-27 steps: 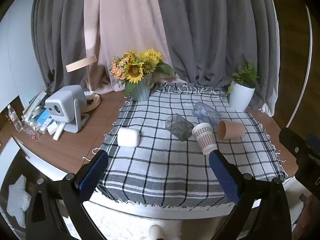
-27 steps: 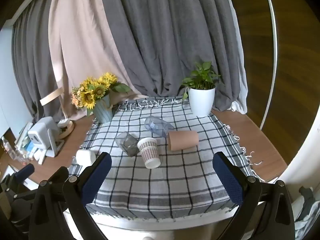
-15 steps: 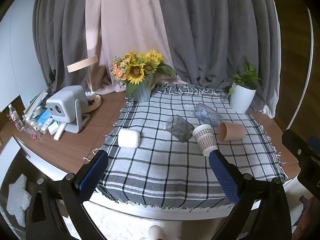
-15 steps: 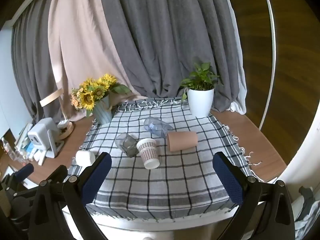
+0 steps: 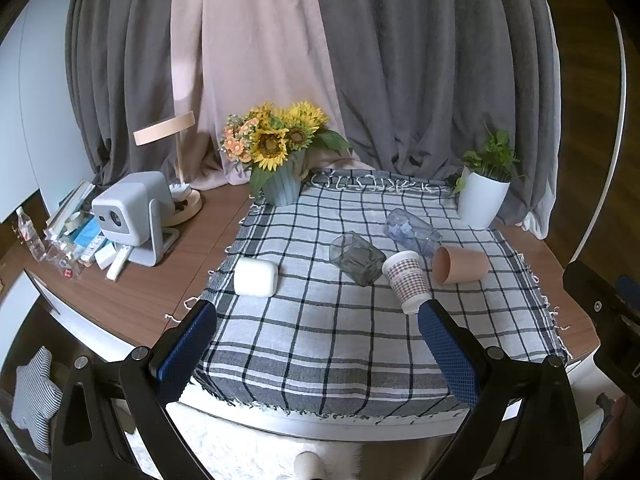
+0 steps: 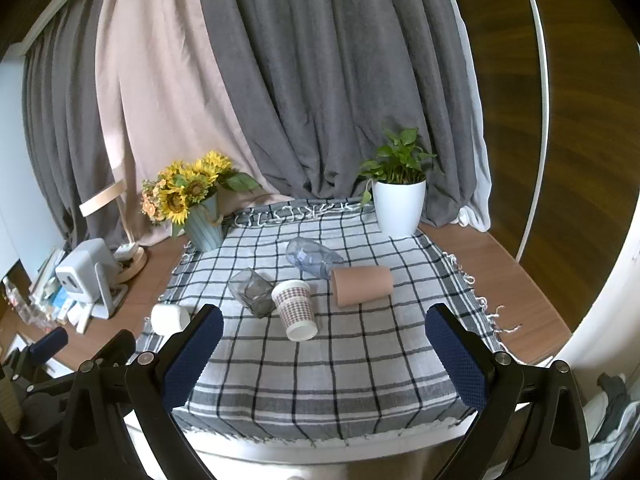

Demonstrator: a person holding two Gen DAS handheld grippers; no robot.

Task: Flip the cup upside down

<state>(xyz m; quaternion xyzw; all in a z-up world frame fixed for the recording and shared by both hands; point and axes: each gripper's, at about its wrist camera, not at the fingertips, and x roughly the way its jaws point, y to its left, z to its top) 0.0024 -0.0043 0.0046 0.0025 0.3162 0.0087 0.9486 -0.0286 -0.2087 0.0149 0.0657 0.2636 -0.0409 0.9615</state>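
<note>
Several cups lie on their sides on the checked cloth (image 5: 328, 344): a patterned paper cup (image 5: 408, 282) (image 6: 297, 310), a tan cup (image 5: 460, 265) (image 6: 362, 286), a grey glass (image 5: 357, 258) (image 6: 253, 292), a clear bluish glass (image 5: 412, 232) (image 6: 314, 258) and a white cup (image 5: 256, 277) (image 6: 170, 317) at the cloth's left edge. My left gripper (image 5: 318, 354) is open and empty at the table's near edge. My right gripper (image 6: 324, 356) is open and empty, also at the near edge, to the right of the left one.
A sunflower vase (image 5: 280, 160) (image 6: 200, 208) stands at the cloth's back left, a white potted plant (image 5: 482, 196) (image 6: 400, 200) at the back right. A grey projector (image 5: 134, 216), a lamp (image 5: 180, 184) and small clutter sit on the left of the wooden table (image 5: 132, 292).
Both views have shifted only slightly; the cups have not moved and both grippers stay open.
</note>
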